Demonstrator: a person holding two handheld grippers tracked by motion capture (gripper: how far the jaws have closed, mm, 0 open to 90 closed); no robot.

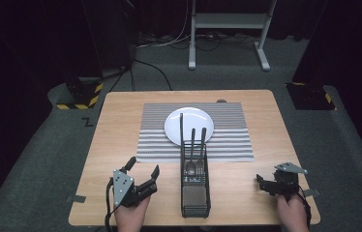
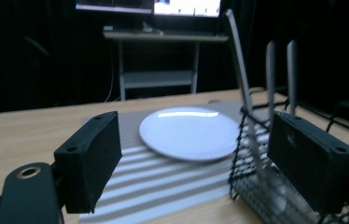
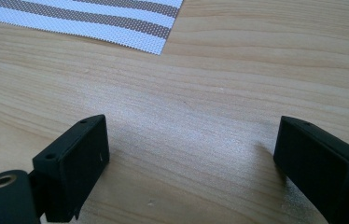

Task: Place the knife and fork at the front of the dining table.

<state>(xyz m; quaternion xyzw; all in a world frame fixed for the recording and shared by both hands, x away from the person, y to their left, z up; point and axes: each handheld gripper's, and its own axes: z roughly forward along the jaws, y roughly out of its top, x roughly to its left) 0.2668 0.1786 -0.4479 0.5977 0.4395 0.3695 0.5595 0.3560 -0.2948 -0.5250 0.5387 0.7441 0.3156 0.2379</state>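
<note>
left gripper (image 1: 143, 168): jaws spread wide, nothing between them, hanging just left of the wire caddy (image 1: 195, 193)
right gripper (image 1: 264, 183): also wide apart, empty, low over bare table (image 1: 247, 193)
writing: can't make out any
left gripper view extra: white plate (image 2: 189, 132) on striped mat (image 2: 163, 179), utensil handles (image 2: 270, 70) up close

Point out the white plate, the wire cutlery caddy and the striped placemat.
white plate (image 1: 179, 123): high view, bare left half.
wire cutlery caddy (image 1: 196, 195): high view, near compartment.
striped placemat (image 1: 230, 140): high view, right side.
</note>
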